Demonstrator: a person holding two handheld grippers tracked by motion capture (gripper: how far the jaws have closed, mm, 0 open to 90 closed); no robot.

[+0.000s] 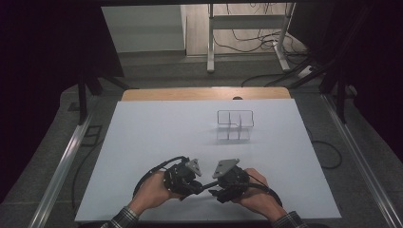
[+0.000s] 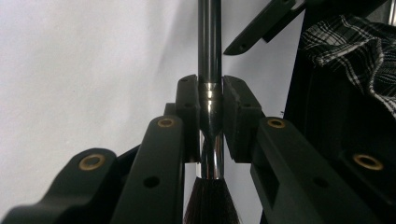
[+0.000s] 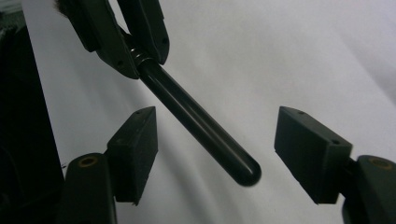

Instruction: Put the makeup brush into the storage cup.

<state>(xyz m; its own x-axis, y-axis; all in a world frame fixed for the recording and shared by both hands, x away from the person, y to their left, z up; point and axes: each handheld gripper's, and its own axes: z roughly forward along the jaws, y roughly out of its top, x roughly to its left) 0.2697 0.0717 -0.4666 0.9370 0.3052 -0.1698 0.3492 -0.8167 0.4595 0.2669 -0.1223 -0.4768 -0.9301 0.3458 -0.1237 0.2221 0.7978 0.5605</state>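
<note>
A makeup brush point(image 2: 209, 46) with a black handle, a shiny metal ferrule and brown bristles is clamped at the ferrule by my left gripper point(image 2: 210, 100), which is shut on it. In the right gripper view the brush handle point(image 3: 187, 112) slants down from the left gripper point(image 3: 135, 51), and its rounded end lies between the jaws of my right gripper point(image 3: 222, 149). Those jaws stand open, with clear gaps on both sides of the handle. In the high view both hands hold the left gripper point(image 1: 199, 186) and the right gripper point(image 1: 216, 191) tip to tip near the table's front edge.
A clear divided organizer point(image 1: 235, 124) stands on the white table cover point(image 1: 157, 128), toward the back and right of centre. A wooden table edge point(image 1: 204, 93) shows behind it. A plaid sleeve point(image 2: 355, 42) hangs close on the right in the left gripper view.
</note>
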